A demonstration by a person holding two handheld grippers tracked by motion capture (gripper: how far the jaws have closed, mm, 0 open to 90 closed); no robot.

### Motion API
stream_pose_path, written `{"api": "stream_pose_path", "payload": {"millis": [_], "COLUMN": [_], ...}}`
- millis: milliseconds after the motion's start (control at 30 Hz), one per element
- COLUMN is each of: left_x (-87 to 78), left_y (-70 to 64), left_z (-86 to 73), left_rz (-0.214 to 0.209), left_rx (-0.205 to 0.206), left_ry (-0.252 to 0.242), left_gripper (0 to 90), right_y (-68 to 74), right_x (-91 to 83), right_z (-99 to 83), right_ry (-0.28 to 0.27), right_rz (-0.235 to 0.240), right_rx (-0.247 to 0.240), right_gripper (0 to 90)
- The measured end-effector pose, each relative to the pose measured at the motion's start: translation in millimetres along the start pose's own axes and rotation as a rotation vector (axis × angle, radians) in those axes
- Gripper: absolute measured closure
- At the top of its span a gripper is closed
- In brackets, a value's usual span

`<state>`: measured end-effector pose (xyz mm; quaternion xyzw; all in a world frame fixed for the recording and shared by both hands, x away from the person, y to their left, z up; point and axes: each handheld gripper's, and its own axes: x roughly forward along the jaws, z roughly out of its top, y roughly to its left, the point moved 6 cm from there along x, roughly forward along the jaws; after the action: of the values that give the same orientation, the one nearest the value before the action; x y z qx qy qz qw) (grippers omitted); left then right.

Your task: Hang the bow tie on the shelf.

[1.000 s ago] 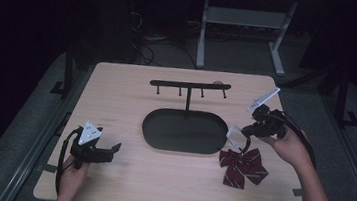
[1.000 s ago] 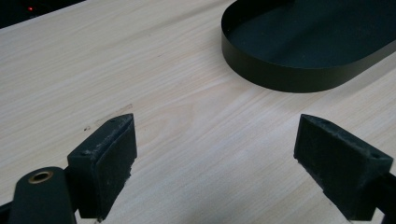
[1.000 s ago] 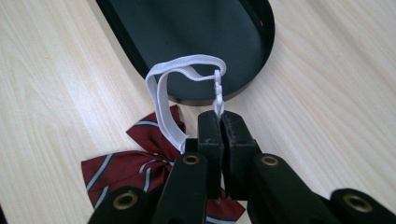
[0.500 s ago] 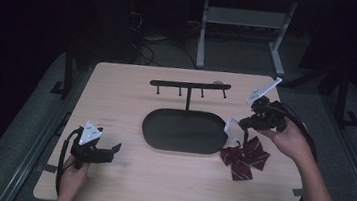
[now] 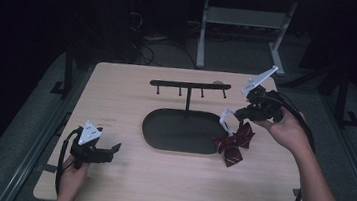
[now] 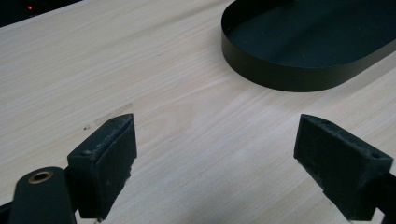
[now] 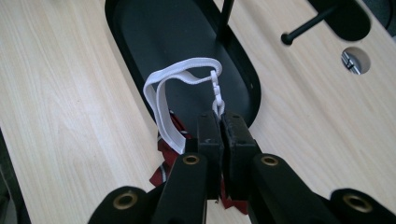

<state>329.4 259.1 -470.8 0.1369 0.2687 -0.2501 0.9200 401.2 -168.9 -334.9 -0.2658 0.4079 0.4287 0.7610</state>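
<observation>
Nearest, left gripper (image 5: 111,149) idles w/ jaws spread over bare table (image 5: 168,180), unchanged. Farther right, right gripper (image 5: 237,116) pinches the white elastic strap (image 7: 177,86) of the dark red bow tie (image 5: 233,143), now lifted off the table beside the black oval tray (image 5: 163,131), prob. heading for the hook rack (image 5: 190,85).

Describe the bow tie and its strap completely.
The dark red fabric bow tie with thin pale stripes hangs at the right end of the black oval metal tray, its lower part over the wood table. Its white elastic strap loops upward, ending in a white plastic clasp. The right tool is shut on the strap just below that clasp.
</observation>
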Motion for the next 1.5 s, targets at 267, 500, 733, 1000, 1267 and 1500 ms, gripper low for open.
{"api": "stream_pose_path", "payload": {"millis": [267,500,733,1000,1267,1500], "left_x": [-0.3,1.2,2.0,3.5,2.7,3.0], "left_y": [0.6,-0.7,-0.4,0.0,0.2,-1.5], "left_z": [0.2,0.8,1.0,1.4,1.6,1.8], "left_rz": [0.000,0.000,0.002,-0.003,-0.003,-0.009], "left_rx": [0.000,-0.003,-0.007,-0.002,-0.003,0.002], "left_ry": [0.004,-0.001,-0.001,0.003,0.000,0.006], "left_gripper": [13.1,13.1,13.1,13.1,13.1,13.1], "right_y": [-2.9,-5.9,-13.0,-19.4,-39.1,-51.3], "right_x": [-1.8,-0.5,-3.3,-0.2,1.6,4.9], "right_z": [10.7,14.1,21.6,36.1,44.0,43.3], "right_ry": [0.003,0.011,-0.001,0.008,0.009,0.015], "right_rz": [-0.002,0.006,0.008,-0.004,-0.031,-0.040], "right_rx": [0.001,0.008,0.019,0.028,0.071,0.111], "right_gripper": [87.3,87.3,87.3,87.3,87.2,87.1]}}
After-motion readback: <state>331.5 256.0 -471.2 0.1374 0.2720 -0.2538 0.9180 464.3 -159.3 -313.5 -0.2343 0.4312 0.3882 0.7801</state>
